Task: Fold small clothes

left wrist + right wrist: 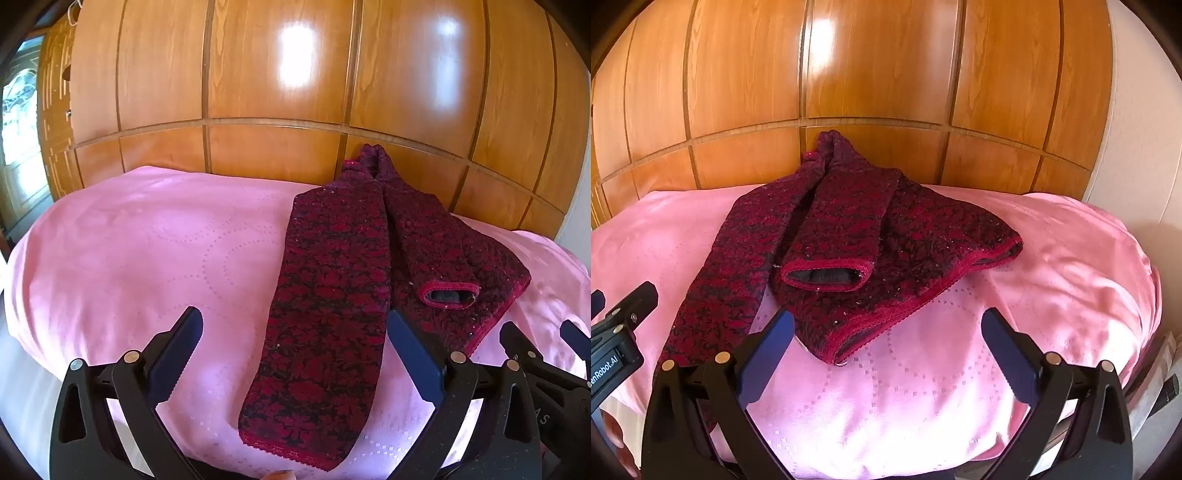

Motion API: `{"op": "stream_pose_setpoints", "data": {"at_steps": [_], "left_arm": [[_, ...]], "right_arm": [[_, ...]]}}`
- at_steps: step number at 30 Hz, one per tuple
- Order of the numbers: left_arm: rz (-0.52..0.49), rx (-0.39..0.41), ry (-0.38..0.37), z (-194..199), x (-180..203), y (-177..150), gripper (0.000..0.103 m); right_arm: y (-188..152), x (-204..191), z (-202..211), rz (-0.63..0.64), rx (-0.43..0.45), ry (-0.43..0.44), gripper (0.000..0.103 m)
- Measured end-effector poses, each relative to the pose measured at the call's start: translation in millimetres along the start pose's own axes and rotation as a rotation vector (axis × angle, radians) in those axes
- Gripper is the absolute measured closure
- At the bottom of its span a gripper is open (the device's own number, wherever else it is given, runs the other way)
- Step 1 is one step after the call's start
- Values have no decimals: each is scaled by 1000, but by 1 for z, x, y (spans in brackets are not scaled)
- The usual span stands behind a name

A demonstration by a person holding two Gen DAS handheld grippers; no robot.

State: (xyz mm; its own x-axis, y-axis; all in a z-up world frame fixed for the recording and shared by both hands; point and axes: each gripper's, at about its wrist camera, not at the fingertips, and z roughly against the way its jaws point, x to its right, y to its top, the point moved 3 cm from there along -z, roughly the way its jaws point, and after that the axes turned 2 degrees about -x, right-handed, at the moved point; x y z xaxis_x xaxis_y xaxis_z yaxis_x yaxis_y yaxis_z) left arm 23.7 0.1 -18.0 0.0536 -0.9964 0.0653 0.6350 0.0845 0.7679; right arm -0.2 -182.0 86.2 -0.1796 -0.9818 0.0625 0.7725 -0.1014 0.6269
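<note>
A dark red and black patterned knit garment [332, 295] lies on a pink cover [147, 258]. One long sleeve stretches toward the near edge; the other sleeve [831, 240] is folded over the body, its cuff opening facing me. My left gripper [295, 325] is open, its fingers either side of the long sleeve, above it. My right gripper [888, 325] is open and empty, hovering over the garment's near hem corner [842, 350]. The right gripper also shows at the right edge of the left wrist view [546, 339].
A glossy wooden panelled wardrobe [277, 92] stands right behind the bed. A window [18, 110] is at the far left. A pale wall [1137, 129] is at the right. The pink cover [1034, 258] drops off at the sides.
</note>
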Motion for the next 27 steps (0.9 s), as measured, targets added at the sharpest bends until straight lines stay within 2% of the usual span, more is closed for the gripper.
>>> {"op": "stream_pose_setpoints", "data": {"at_steps": [7, 27], "left_arm": [[-4, -2, -7, -3, 4, 3, 4], [-16, -7, -14, -4, 7, 0, 4]], "right_arm": [[2, 4, 3, -2, 29, -7, 2], [4, 0, -8, 18, 11, -26, 2]]}}
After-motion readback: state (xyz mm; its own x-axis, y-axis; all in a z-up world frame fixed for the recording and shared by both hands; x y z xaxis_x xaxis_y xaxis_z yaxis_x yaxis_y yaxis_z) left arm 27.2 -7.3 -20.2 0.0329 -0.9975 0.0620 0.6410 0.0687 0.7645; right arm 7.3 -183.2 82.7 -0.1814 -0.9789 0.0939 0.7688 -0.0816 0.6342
